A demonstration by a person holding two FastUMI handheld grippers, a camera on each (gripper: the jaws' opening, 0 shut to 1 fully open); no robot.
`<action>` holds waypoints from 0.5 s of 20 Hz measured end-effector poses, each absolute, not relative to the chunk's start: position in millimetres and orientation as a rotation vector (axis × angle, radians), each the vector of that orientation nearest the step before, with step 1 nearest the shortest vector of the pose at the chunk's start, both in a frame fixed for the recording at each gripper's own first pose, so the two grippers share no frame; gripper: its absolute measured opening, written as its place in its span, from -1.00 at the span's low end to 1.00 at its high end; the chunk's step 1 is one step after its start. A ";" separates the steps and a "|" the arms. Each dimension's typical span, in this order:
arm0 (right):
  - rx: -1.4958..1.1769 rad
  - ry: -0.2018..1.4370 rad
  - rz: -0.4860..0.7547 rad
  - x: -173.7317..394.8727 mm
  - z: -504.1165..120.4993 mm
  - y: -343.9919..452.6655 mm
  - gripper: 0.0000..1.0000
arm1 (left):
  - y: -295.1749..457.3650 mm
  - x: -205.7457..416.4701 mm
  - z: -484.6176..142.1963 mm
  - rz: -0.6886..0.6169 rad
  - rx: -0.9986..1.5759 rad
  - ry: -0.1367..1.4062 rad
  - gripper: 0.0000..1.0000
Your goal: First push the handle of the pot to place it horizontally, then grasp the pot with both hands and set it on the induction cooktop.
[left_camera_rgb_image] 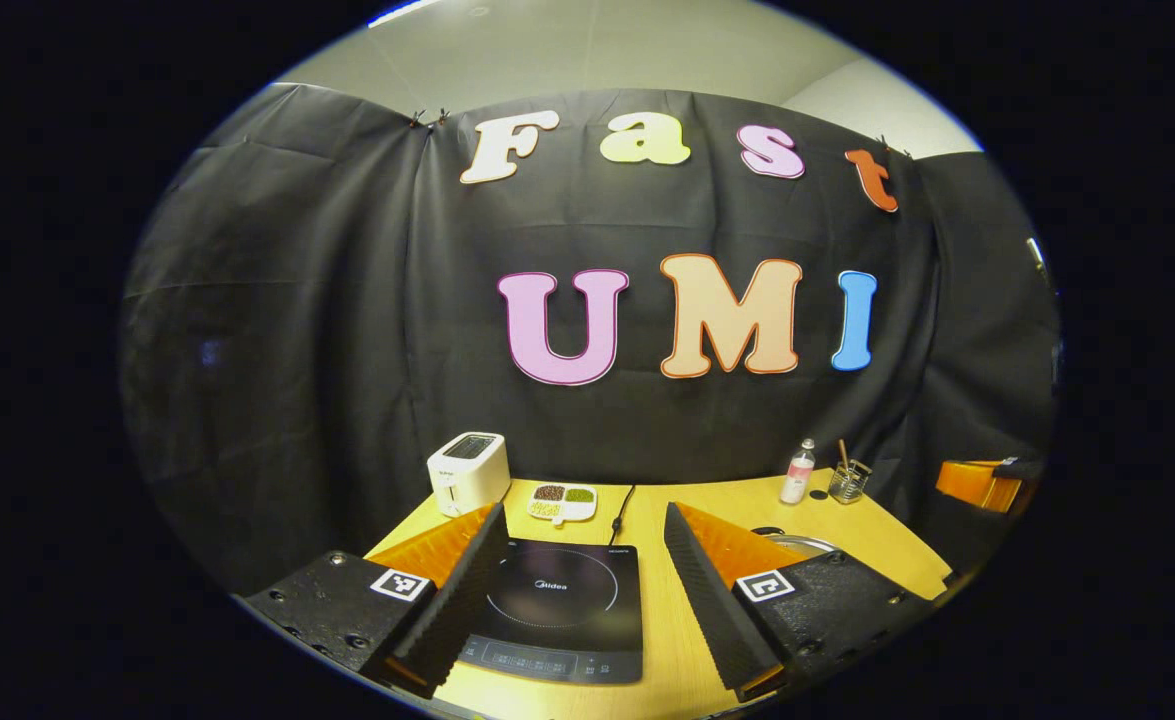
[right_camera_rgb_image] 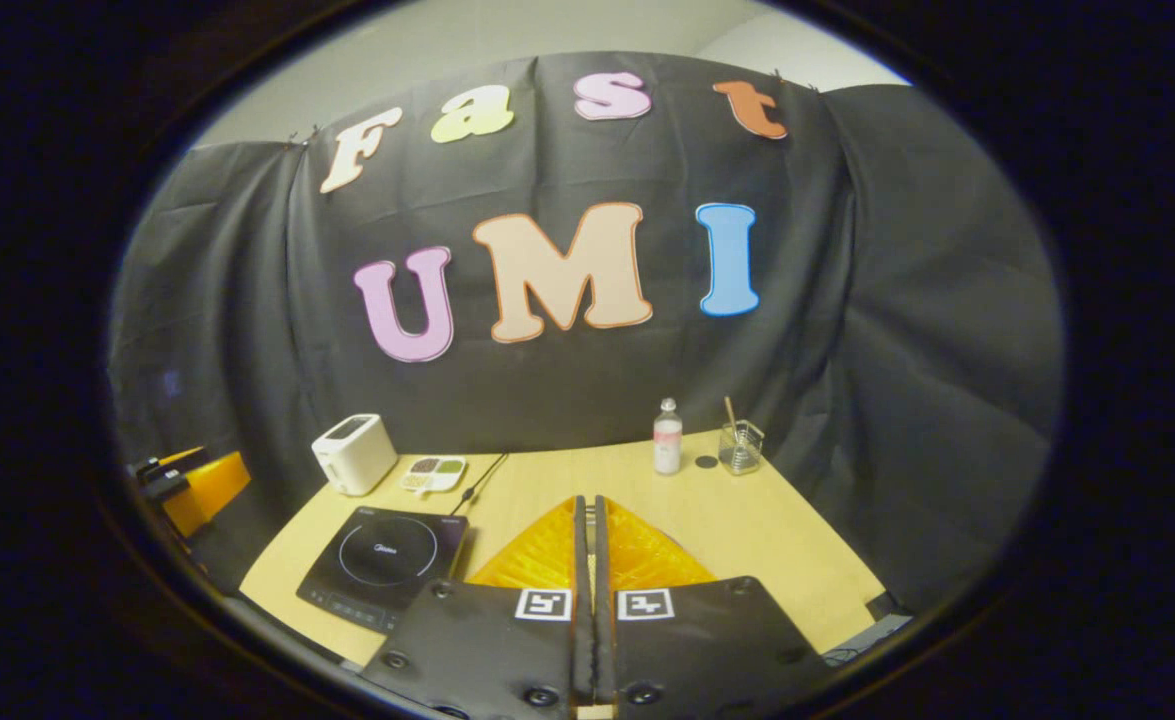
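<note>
On wooden table (right_camera_rgb_image: 747,540), induction cooktop (right_camera_rgb_image: 384,566).

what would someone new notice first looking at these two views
Probably the flat black induction cooktop at the near left of the light wooden table, framed between the left gripper's wide-open fingers. Then the right gripper, shut on nothing above mid-table. Along the back wall stand a white toaster and a small clear bottle.

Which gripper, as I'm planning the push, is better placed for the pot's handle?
Probably right: the right gripper is shut, a good pushing tip, and the pot sits right of the cooktop. The left gripper is open, facing the cooktop.
</note>
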State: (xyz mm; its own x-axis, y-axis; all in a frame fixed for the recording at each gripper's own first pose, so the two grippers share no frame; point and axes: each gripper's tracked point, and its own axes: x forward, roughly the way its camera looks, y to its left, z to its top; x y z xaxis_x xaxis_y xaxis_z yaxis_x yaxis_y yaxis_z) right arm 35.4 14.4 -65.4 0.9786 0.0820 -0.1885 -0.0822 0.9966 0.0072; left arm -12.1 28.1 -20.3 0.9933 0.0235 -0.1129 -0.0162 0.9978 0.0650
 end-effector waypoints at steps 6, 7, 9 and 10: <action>0.001 0.343 0.079 15.6 -127.0 34.7 -1.00 | 47.3 -16.5 -25.1 0.007 0.088 0.122 0.92; 0.003 0.365 0.073 13.2 -137.0 37.4 -1.00 | 49.6 -15.9 -26.3 0.001 0.090 0.124 0.92; 0.011 0.400 0.066 8.0 -152.3 44.0 -1.00 | 55.8 -16.9 -28.2 -0.014 0.098 0.128 0.84; 0.013 0.416 0.064 5.7 -160.2 46.9 -0.94 | 59.2 -16.2 -29.2 -0.020 0.100 0.128 0.91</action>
State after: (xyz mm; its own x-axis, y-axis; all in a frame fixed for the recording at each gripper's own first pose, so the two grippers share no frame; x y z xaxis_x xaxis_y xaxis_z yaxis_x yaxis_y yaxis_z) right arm 5.7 46.9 -160.2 0.9128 0.0647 -0.4033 -0.0594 0.9979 0.0256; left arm -16.2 59.2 -29.2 0.9917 -0.0138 -0.1280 0.0266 0.9948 0.0986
